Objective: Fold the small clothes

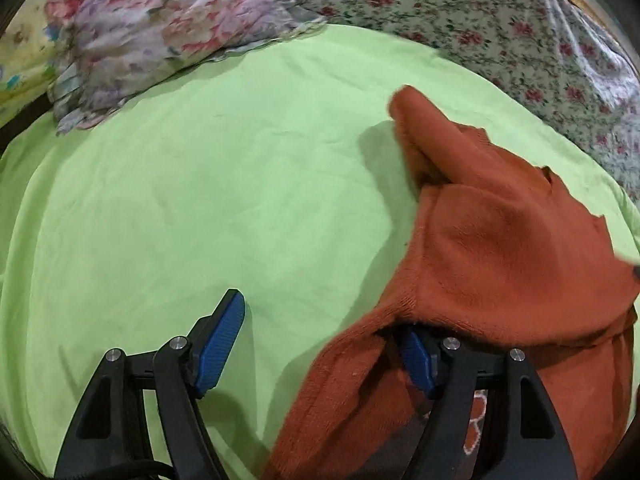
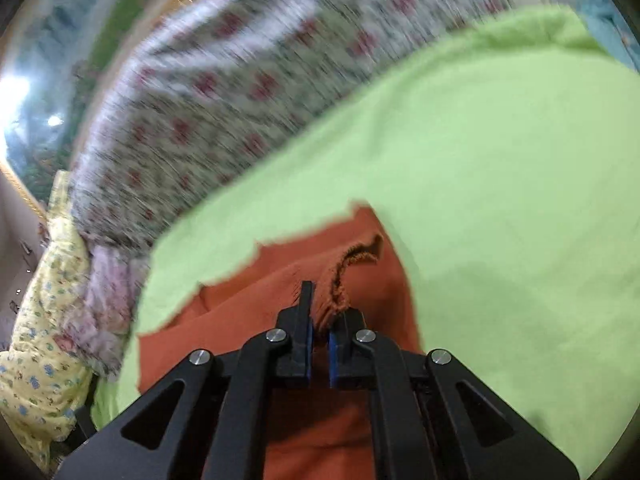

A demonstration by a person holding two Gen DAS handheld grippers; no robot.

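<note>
Plainly, the rust-orange garment (image 1: 500, 248) is a soft, light knit with a fuzzy nap; I judge it will droop and crease wherever it is not supported, and it will not slip much on rubber pads. It lies on the lime-green sheet (image 1: 200, 200) spread over the bed, bunched on the right side of the left wrist view, with one narrow part, likely a sleeve, sticking up and away toward the flowered bedspread (image 1: 480, 20).

On the left, the left hand-held gripper (image 1: 320, 344) stands released: its left blue pad (image 1: 220, 336) is bare over the green sheet, while the other pad is half buried under a fold of the garment that drapes across that finger. Nothing is pinched between them. A ribbed hem runs just above that finger, and I judge this hem the best place to take hold, since a doubled edge gives a firmer bite than loose single cloth.

On the right, the right hand-held gripper (image 2: 318, 344) is clenched on the garment, a frayed ribbed edge gathered up between its pads.

Hard to make out: what kind of garment it is, since most of it is crumpled or cut off at the picture edges. A pale printed motif peeps out by the left gripper's frame, mostly covered. The right wrist view is smeared, so the bedspread pattern and the crumpled floral cloth (image 1: 152, 28) at the far left there are vague.
</note>
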